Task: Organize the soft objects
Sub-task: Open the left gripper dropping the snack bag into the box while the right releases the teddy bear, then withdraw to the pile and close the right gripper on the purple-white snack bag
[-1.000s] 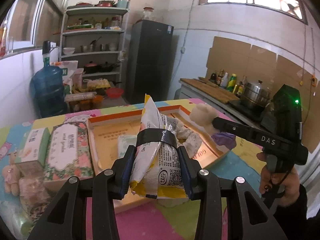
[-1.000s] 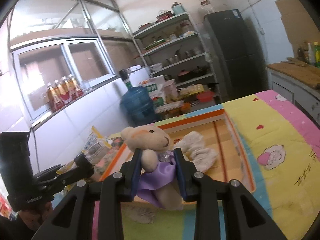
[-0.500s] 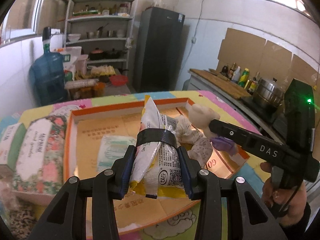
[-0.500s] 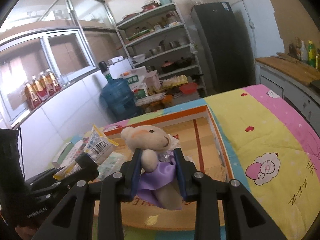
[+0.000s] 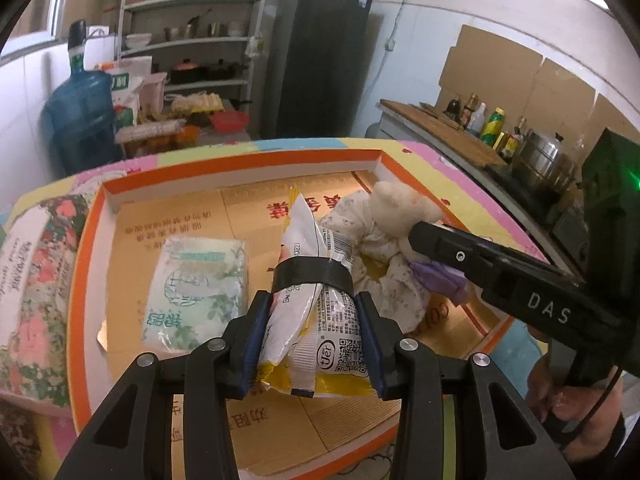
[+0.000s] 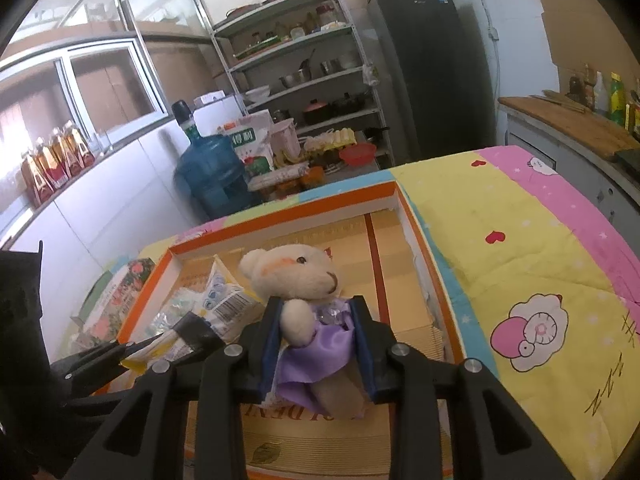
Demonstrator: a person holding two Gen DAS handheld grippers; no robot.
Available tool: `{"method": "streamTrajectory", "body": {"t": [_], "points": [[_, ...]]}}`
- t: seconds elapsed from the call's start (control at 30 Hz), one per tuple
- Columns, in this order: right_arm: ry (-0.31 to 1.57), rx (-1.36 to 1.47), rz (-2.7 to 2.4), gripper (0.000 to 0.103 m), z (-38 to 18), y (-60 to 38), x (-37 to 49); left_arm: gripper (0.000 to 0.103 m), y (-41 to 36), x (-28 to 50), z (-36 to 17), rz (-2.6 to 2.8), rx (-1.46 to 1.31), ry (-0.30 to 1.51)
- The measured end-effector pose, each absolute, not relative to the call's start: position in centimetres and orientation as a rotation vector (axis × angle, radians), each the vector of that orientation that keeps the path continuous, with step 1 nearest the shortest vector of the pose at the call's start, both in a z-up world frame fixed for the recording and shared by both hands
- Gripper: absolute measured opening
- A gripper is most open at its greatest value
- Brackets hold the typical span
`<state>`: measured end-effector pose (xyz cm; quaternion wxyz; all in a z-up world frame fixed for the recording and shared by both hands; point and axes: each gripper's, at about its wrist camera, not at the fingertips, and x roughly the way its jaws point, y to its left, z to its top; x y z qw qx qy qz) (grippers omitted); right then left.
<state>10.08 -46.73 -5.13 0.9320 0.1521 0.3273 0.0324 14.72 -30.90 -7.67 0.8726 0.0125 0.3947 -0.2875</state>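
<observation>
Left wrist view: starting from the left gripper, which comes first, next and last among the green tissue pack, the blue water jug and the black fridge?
From the left gripper, which holds a snack bag:
1. Green tissue pack: just ahead-left, lying in the orange box.
2. Blue water jug: beyond the table, far left on the floor.
3. Black fridge: against the back wall, centre.

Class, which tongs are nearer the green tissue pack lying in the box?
Left. The left tongs, shut on a snack bag, hang right beside the tissue pack; the right tongs, gripping the bear, are beyond the bag.
</observation>
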Motion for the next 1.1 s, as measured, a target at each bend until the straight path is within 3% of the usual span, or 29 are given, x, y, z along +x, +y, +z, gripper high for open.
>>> {"method": "streamTrajectory", "body": {"t": [0.07, 0.2, 0.3, 0.73, 1.1], "points": [[0.671, 0.313, 0.071, 0.04, -5.2, -46.8, 10.0, 0.046, -30.7, 14.7, -7.5, -0.598, 0.016, 0.826], [0.648, 0.321, 0.075, 0.062, -4.8, -46.9, 9.6, 0.069, -30.1, 14.1, -6.4, -0.596, 0.008, 0.775], [0.622, 0.334, 0.081, 0.062, -4.2, -46.9, 9.1, 0.073, -29.5, 13.4, -5.2, -0.598, 0.002, 0.74], [0.553, 0.3, 0.145, 0.063, -0.5, -42.9, 5.4, 0.073, -23.6, 8.9, -0.3, -0.563, -0.003, 0.604], [0.588, 0.231, 0.303, 0.063, -0.3, -35.0, 3.7, 0.073, -15.5, 5.5, -0.1, -0.456, -0.003, 0.566]]}}
